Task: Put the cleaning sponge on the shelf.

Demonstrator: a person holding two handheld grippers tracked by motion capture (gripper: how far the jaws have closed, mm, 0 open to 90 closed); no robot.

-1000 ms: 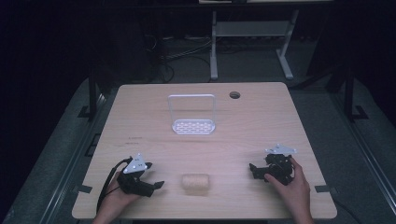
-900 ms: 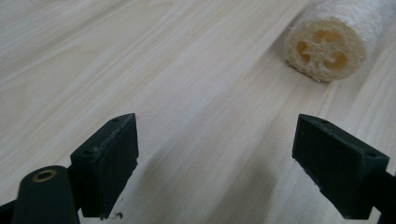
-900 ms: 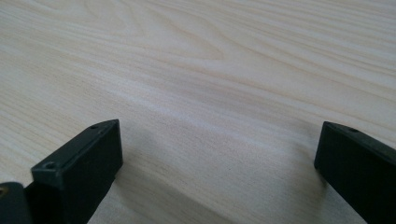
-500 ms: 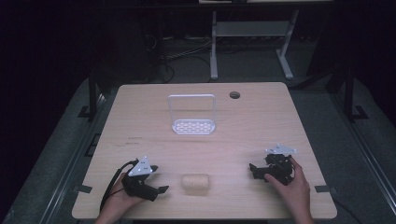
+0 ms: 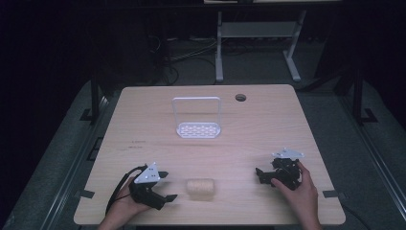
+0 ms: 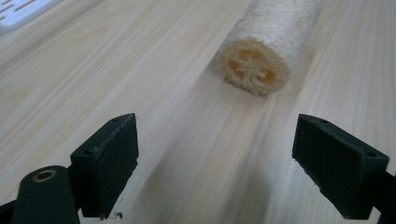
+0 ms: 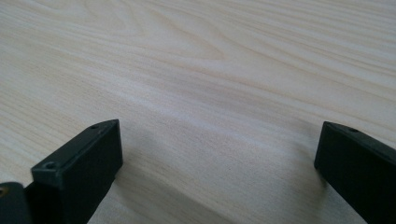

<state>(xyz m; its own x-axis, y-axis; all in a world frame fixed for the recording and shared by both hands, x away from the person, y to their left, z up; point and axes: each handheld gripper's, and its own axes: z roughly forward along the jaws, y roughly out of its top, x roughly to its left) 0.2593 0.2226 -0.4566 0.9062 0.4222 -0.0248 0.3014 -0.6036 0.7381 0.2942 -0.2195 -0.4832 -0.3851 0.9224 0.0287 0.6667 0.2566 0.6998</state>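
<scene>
Behind loofah (image 5: 200, 187): white rack (image 5: 197, 118) (upright)

Loofah (image 5: 200, 187) between grippers; rack (image 5: 198, 119) behind, mid-table (image 5: 249, 139).

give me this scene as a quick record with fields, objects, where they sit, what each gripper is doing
surface: wooden table, round hole near far edge
loofah piece: lying on its side at the near edge, between the two grippers, untouched
white rack: upright handle frame, perforated base, centre of table
left gripper: jaws open, aimed at the loofah's cut end, not touching
right gripper: jaws open, low over bare wood, holding nothing
</scene>
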